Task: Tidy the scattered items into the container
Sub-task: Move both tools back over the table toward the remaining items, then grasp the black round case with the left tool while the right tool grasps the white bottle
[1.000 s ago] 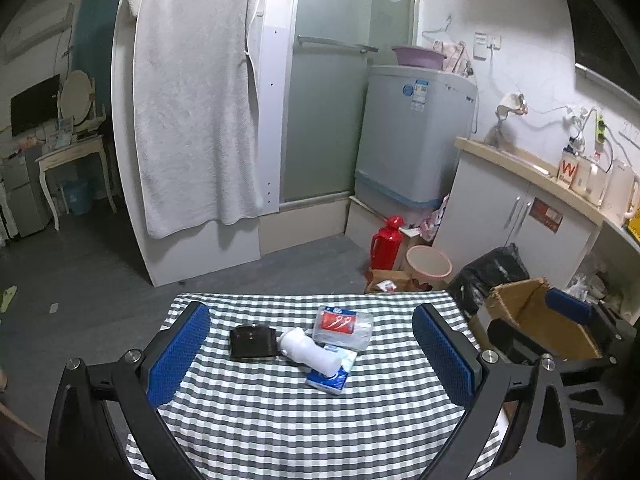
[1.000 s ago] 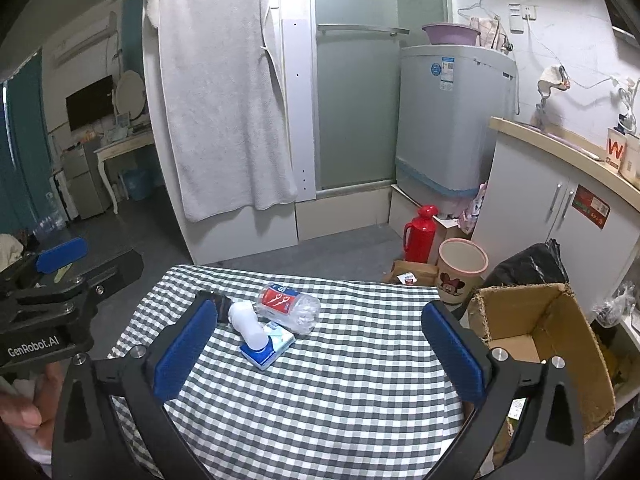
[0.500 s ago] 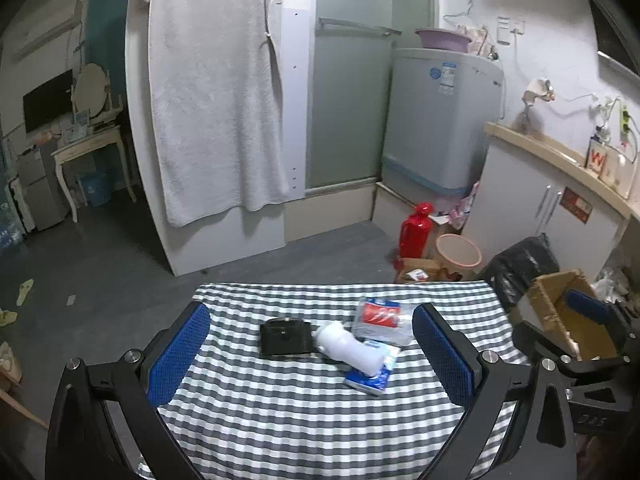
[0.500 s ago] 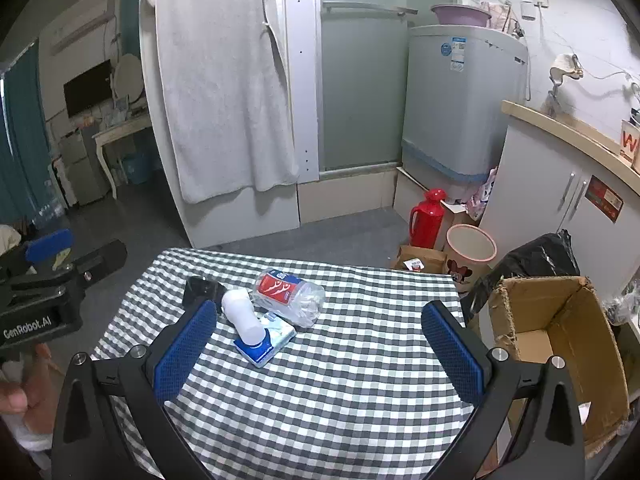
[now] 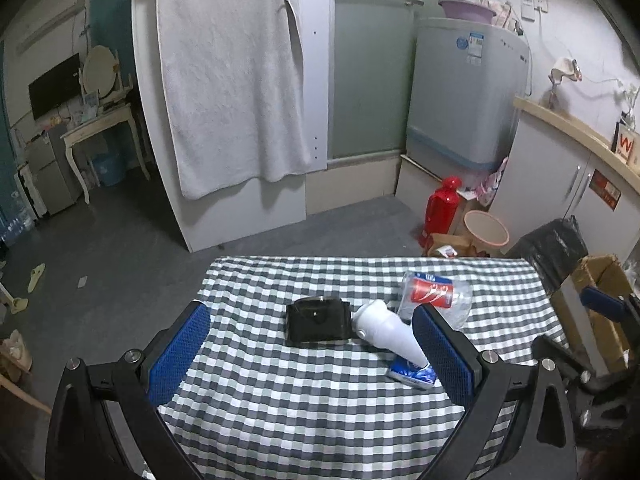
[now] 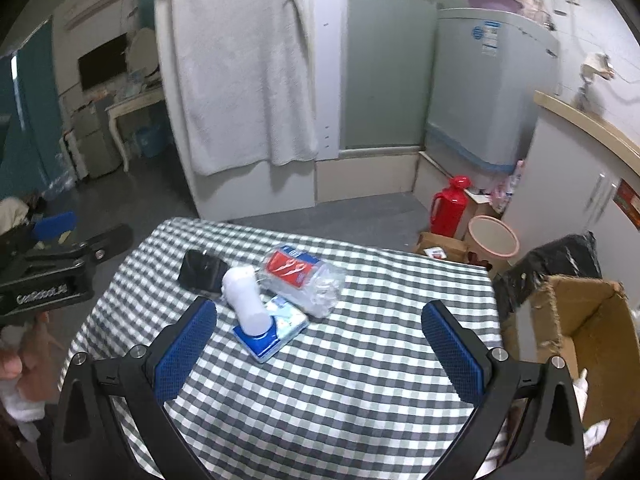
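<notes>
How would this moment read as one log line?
left hand-held gripper: open, empty | right hand-held gripper: open, empty | four items on checkered table | cardboard box: beside table

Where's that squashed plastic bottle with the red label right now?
In both wrist views the crushed bottle lies on its side on the checked tablecloth, right of the white bottle and just behind the blue tissue pack.

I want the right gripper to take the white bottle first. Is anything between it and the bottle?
Nothing visible. The right gripper hangs open over bare checked cloth, and the white bottle, lying across the blue packet, faces it unobstructed.
</notes>
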Available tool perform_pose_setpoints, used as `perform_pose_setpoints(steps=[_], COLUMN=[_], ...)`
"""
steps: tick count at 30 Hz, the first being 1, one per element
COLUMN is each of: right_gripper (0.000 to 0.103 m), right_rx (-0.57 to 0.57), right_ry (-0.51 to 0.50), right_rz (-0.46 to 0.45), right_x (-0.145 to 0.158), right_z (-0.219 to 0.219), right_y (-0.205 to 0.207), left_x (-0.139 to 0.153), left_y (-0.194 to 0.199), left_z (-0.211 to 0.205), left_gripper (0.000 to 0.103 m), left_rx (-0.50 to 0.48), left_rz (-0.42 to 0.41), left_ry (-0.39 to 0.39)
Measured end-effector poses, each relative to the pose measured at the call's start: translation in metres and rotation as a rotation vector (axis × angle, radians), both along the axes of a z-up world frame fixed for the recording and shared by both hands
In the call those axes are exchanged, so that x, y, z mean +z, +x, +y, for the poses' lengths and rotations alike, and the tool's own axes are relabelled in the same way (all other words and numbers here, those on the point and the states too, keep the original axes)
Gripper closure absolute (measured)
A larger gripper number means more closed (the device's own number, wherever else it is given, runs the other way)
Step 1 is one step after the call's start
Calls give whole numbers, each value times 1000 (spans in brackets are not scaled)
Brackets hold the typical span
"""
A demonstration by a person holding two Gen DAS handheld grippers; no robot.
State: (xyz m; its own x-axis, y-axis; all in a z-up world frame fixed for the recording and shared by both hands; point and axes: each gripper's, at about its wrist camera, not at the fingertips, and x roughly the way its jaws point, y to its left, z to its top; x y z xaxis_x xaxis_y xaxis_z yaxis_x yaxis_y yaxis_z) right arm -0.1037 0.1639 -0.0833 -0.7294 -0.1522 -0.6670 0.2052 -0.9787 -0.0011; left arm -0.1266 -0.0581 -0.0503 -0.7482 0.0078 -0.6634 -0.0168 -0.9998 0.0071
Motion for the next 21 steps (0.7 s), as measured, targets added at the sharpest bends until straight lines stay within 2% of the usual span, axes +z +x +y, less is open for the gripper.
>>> perform_pose_setpoints(steps=[5,21], right_gripper=[0,0], right_rx=[93,157], right_ry=[31,72], right_rz=[-16,-88], right_x=[-20,-71], right_z=[-22,-47], right_y=[-7,-41], left_x=[-18,-82], left_y=[-8,-54], left_z=[-2,-12], left_gripper=[0,0], left_rx=[-5,-21], left_rz=[-20,-136], left_ry=[-17,-6])
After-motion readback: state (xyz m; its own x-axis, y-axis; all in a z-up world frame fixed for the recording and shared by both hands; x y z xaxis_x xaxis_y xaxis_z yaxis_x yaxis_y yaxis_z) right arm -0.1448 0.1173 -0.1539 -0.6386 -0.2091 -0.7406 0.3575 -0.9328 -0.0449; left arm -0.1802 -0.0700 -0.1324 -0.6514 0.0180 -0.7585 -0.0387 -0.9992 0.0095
